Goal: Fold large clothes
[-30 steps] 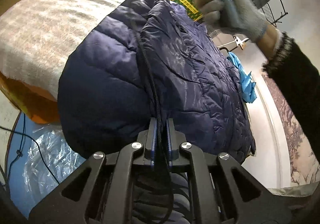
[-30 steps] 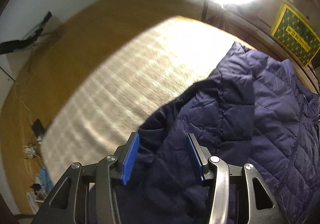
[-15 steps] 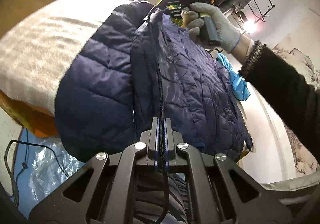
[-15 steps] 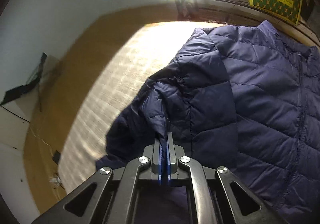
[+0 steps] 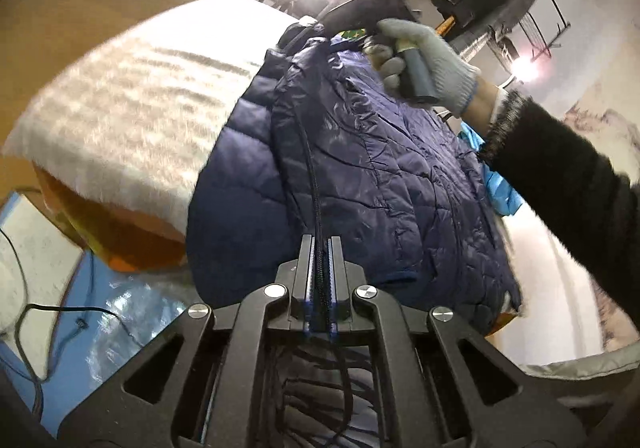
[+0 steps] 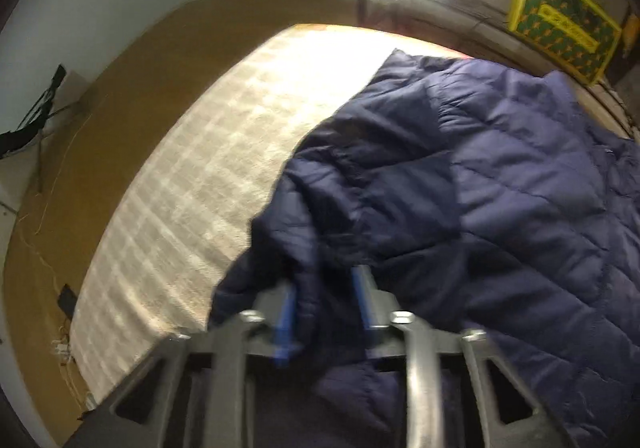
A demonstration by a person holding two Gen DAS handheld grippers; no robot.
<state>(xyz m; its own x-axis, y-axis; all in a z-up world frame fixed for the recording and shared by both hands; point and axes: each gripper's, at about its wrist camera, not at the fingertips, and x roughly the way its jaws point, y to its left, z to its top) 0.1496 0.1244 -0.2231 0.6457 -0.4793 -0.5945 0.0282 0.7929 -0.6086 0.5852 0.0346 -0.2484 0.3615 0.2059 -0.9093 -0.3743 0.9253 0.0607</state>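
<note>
I am seeing the cream blanket [image 5: 132, 116] lying to the left of the navy puffer jacket [image 5: 384, 184], which is spreading over the blanket's right part and hanging over its near edge. My left gripper [image 5: 320, 276] is sitting at the jacket's near hem, its jaws clamping tight on the jacket's dark zipper edge [image 5: 310, 184], which is running up from the pads toward the collar. At the jacket's far end a gloved hand [image 5: 424, 60] is gripping the handle of the other tool, a black sleeve [image 5: 568, 184] trailing to the jacket's right. In the right wrist view my right gripper [image 6: 324, 304] is opening over the jacket's left sleeve [image 6: 308, 280]; a fold of it is standing between the blue pads, touching the left one only, blurred
</note>
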